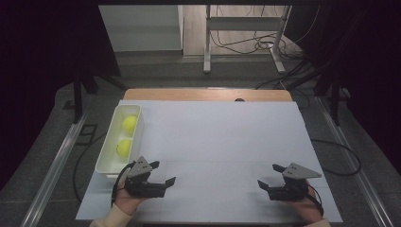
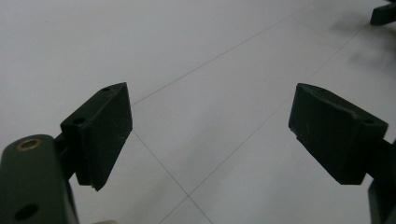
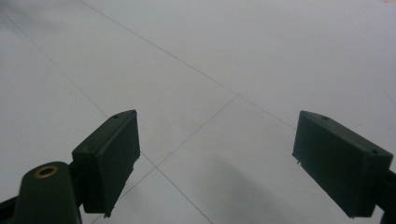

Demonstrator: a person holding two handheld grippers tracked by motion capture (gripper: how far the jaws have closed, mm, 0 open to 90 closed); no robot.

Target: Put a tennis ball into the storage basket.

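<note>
Two yellow-green balls lie in a long white tray (image 1: 108,151) at the left edge of the white board: the far ball (image 1: 129,123) and the near ball (image 1: 124,147). My left gripper (image 1: 164,172) rests low near the board's front left, just in front of the tray, pointing right. Its jaws stand open over bare board in the left gripper view (image 2: 210,116), with nothing between them. My right gripper (image 1: 268,175) sits at the front right, pointing left, and is also open over bare board (image 3: 217,149). A tip of the right gripper (image 2: 384,14) appears far off in the left gripper view.
The white board (image 1: 217,137) covers a wooden table whose far edge (image 1: 208,94) shows behind it. Thin seam lines cross the board. Beyond the table are a metal stand's legs (image 1: 207,56) and cables (image 1: 246,45) on the floor. Dark curtains flank both sides.
</note>
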